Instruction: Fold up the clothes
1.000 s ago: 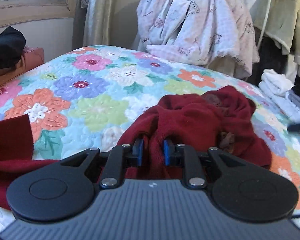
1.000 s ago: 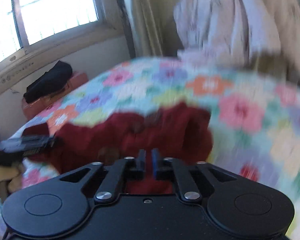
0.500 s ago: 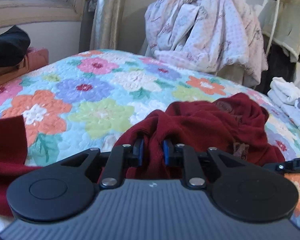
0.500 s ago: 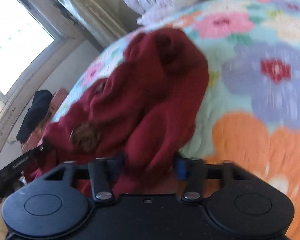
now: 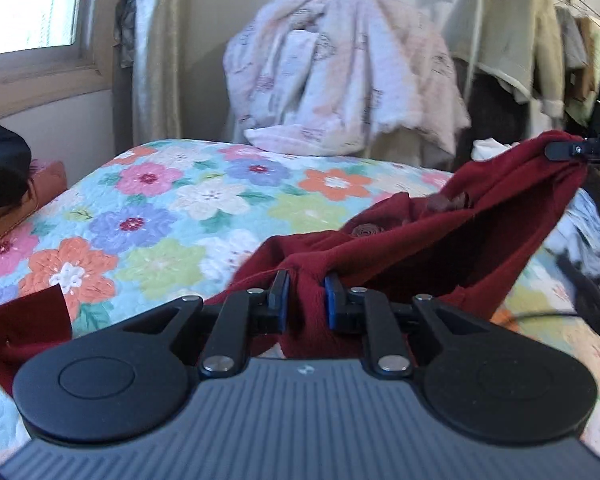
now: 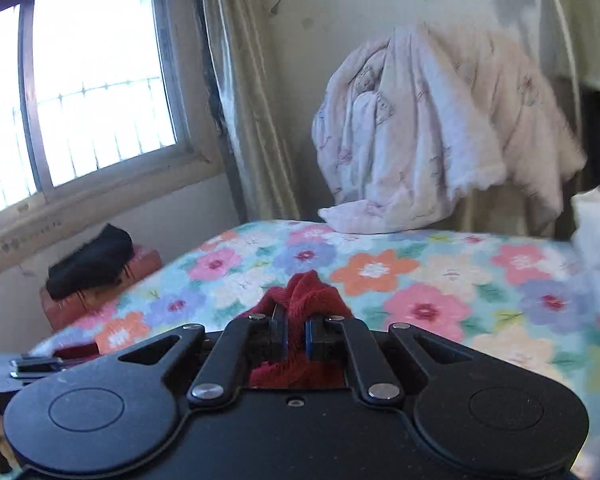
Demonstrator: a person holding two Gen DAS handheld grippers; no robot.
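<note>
A dark red garment [image 5: 428, 240] with brown buttons hangs stretched above the floral bedspread [image 5: 160, 216]. My left gripper [image 5: 306, 296] is shut on a bunched fold of it at the lower middle of the left wrist view. The cloth rises to the upper right, where the right gripper [image 5: 572, 150] pinches its far corner. In the right wrist view my right gripper [image 6: 296, 336] is shut on a tuft of the red garment [image 6: 308, 292], which sticks up between the pads. A loose red end [image 5: 24, 328] trails at the lower left.
A pale pink blanket [image 5: 340, 88] is heaped at the far edge of the bed. Clothes on a rack [image 5: 532, 52] hang at the right. A black item on a reddish box [image 6: 96, 264] sits under the window. White folded laundry [image 6: 596, 224] lies at the right.
Both grippers have risen, lifting the red garment off the bed and stretching it between them. The right gripper has closed on a corner of the cloth and swung up from the bed.
</note>
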